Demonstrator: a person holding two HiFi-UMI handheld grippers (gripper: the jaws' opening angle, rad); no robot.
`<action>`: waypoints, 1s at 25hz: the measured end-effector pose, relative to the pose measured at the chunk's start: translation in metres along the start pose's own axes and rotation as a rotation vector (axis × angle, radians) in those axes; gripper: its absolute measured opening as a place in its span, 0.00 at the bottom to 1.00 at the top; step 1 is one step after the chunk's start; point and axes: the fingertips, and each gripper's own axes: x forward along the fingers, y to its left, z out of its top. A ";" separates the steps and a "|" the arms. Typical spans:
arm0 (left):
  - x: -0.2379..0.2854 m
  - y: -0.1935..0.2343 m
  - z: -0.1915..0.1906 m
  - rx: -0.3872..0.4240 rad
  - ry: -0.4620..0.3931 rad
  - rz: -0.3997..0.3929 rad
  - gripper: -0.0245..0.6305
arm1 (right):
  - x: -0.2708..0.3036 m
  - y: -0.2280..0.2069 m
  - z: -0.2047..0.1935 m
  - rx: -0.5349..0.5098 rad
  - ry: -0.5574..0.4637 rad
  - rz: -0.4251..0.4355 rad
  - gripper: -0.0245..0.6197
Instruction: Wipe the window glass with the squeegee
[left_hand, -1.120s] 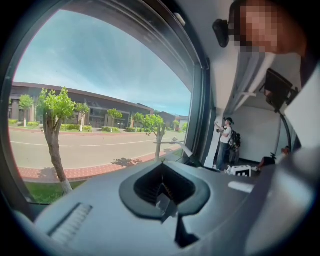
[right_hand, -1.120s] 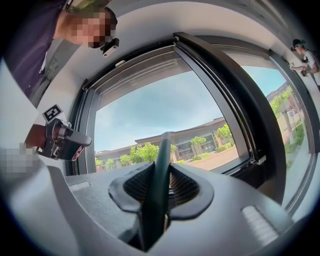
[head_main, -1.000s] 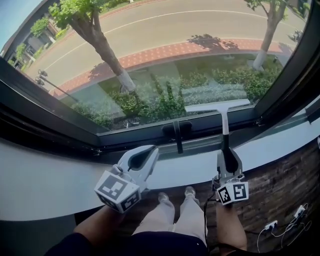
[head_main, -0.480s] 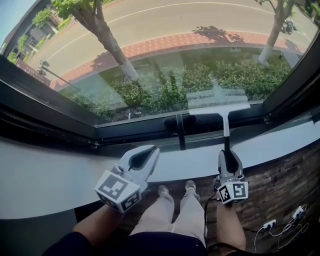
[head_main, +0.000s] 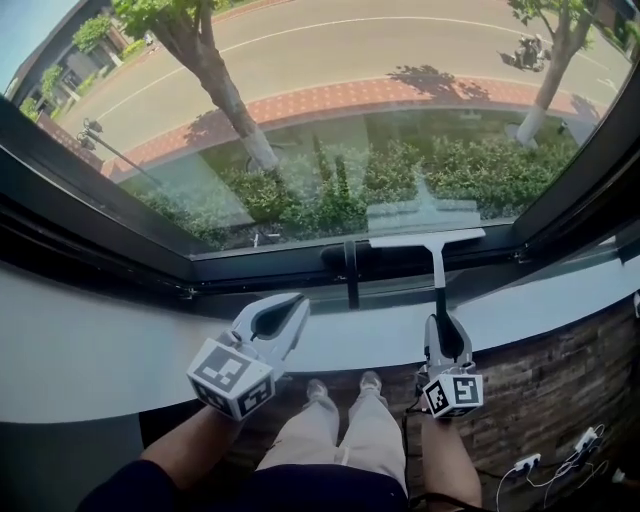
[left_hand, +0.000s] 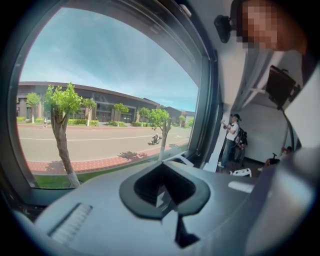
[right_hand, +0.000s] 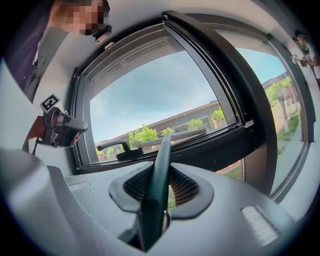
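Squeegee (head_main: 438, 270) set at the bottom edge of the window glass (head_main: 330, 120).
Its dark handle is clamped between the closed jaws of the right gripper (head_main: 446, 322), and the handle's lower end is hidden inside them. Whether the white blade is pressed against the pane cannot be made out. The left gripper (head_main: 296, 305) is seen above the sill (head_main: 90, 350), with its jaws closed on nothing.

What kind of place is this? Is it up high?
Probably an upstairs room in a building: a big window with a white sill looks down onto a road and trees.
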 end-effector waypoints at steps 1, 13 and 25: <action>0.002 0.003 0.000 0.001 -0.006 0.009 0.04 | -0.002 0.001 0.001 -0.002 -0.011 0.007 0.20; -0.026 0.025 0.059 0.065 -0.185 0.078 0.04 | -0.015 0.021 0.125 -0.088 -0.321 0.036 0.20; -0.025 0.053 0.105 0.125 -0.322 -0.033 0.04 | 0.007 0.089 0.310 -0.187 -0.742 0.080 0.20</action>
